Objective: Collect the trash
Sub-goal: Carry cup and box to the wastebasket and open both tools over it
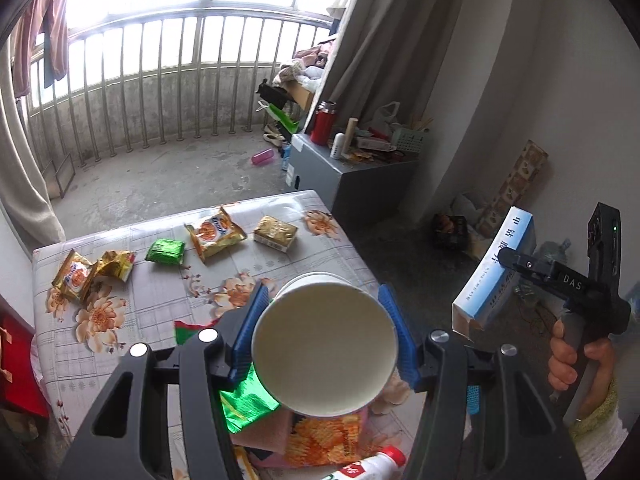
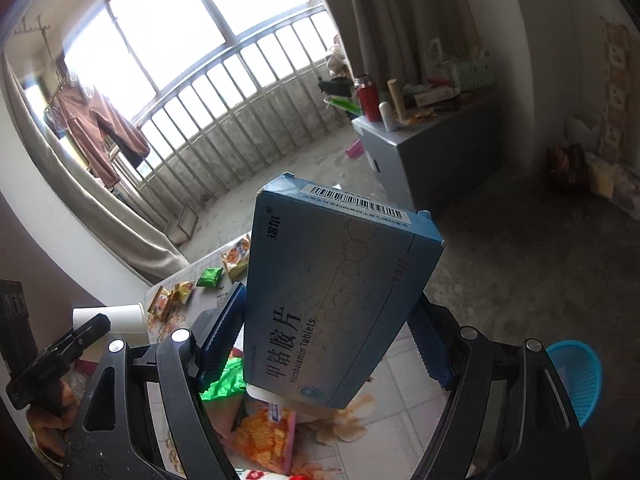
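1. We see a white paper cup (image 1: 324, 344) between blue, ribbed claw pads (image 1: 250, 330).
2. We see a light blue tablet box (image 2: 340, 292) with black lettering and a barcode strip.
3. The counter (image 1: 140, 300) wears a pale checked cloth with orange flowers.
4. On it lie gold-and-orange snack packets (image 1: 214, 236) and a shiny green wrapper (image 1: 165, 251).
5. The basket (image 2: 580, 376) is bright blue.

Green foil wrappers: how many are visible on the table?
2: one green foil wrapper lies among the far snack packets; another lies under the left gripper. More may be hidden.
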`<state>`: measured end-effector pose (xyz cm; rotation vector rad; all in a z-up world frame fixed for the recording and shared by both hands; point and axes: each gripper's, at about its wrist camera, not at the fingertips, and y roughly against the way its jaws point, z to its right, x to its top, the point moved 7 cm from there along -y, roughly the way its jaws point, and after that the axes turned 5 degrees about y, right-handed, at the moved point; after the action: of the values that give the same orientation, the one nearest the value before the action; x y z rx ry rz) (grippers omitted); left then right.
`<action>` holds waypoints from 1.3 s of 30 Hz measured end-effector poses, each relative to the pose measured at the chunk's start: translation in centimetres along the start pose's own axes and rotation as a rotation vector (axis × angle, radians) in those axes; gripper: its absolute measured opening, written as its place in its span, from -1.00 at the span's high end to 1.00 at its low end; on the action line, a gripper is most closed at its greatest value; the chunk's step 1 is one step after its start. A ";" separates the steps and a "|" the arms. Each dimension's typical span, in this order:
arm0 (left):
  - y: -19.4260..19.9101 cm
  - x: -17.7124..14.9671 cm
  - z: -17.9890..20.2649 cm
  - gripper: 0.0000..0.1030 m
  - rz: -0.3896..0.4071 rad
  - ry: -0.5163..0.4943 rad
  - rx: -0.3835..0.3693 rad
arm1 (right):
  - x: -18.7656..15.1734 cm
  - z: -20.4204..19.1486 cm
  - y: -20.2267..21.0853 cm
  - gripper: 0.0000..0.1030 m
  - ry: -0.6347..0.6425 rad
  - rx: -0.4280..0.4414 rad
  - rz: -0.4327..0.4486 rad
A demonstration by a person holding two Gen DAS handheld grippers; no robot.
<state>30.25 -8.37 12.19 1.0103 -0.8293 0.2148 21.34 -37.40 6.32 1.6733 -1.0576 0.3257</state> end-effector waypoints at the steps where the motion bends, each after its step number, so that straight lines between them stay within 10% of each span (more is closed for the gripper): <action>1: 0.1 -0.6 1.1 -0.07 -0.002 -0.007 -0.022 | -0.7 1.1 1.0 -0.42 -0.020 -0.008 0.014; 15: -6.4 -10.1 18.1 -0.07 -0.173 -0.191 -0.201 | -10.6 17.2 10.4 -0.42 -0.308 -0.173 0.116; 39: -27.6 -24.5 40.5 -0.23 -0.521 -0.374 -0.260 | -24.6 38.4 8.2 -0.46 -0.707 -0.379 -0.011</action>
<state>6.98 -51.37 -12.54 0.9969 -0.8718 -0.5286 -9.86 -59.58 -19.72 1.4634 -1.5074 -0.4909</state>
